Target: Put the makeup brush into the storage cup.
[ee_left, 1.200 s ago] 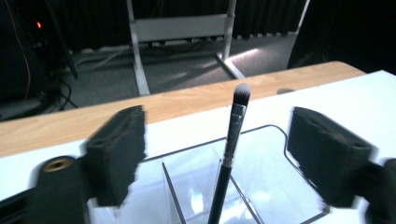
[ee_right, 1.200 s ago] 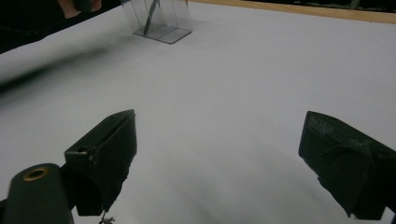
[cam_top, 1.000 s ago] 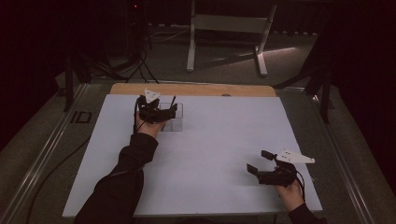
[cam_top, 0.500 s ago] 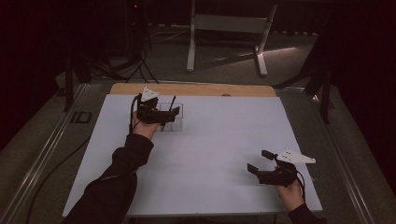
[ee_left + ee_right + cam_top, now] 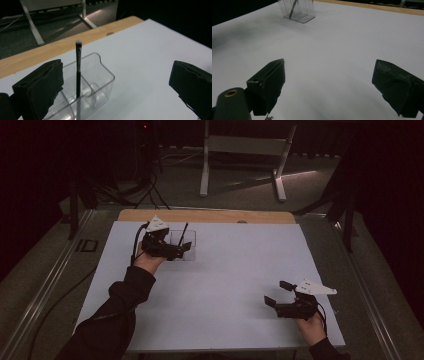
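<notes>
A: Item one?

B: Makeup brush (image 5: 78, 70), standing upright in a clear organiser (image 5: 95, 85), just beyond my left fingers (image 5: 37, 90). Likely light, thin, slick-handled; best taken mid-handle, above the rim.

A: Fingers?

B: My left gripper (image 5: 172, 249) has just been opening; now spread wide, nothing between. My right gripper (image 5: 277, 294) is agape too, empty, over bare tabletop (image 5: 230, 285), well apart from the brush.

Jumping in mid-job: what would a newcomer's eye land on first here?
A slim black brush stands upright in a clear plastic organizer at the far left of the white table. The left hand-held gripper sits right beside the organizer, jaws wide and nothing between them. The right hand-held gripper rests open near the table's near right corner.
</notes>
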`<control>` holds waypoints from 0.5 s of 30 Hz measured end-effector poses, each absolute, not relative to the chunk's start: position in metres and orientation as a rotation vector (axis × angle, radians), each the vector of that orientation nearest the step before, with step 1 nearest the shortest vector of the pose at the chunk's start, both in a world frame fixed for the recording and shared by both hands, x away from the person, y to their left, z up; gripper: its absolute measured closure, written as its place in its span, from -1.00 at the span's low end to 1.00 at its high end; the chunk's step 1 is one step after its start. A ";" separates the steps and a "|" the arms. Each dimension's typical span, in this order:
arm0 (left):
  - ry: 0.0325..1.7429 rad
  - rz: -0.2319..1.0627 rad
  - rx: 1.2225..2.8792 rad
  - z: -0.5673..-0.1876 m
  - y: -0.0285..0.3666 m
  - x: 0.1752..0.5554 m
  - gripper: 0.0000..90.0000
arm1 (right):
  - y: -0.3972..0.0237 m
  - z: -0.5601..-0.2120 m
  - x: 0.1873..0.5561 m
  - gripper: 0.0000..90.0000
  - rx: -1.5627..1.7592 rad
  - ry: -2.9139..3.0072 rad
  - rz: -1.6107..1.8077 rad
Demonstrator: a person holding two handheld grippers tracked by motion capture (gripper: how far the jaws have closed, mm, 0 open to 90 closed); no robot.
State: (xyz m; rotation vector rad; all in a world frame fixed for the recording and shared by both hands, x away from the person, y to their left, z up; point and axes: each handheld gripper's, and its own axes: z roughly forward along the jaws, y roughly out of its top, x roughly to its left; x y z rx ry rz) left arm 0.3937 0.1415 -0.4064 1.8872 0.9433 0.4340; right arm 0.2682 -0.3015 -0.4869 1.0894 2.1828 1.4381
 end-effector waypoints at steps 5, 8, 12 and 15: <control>0.922 0.412 1.884 -0.406 0.148 0.388 -0.98 | -0.301 -0.486 0.267 -0.68 1.080 2.182 1.440; 0.898 0.395 1.898 -0.406 0.152 0.384 -0.98 | -0.301 -0.486 0.267 -0.68 1.077 2.175 1.440; 0.858 0.364 1.915 -0.408 0.156 0.376 -0.98 | -0.304 -0.486 0.268 -0.69 1.082 2.167 1.434; 0.839 0.340 1.913 -0.409 0.158 0.371 -0.98 | -0.305 -0.486 0.268 -0.70 1.090 2.160 1.434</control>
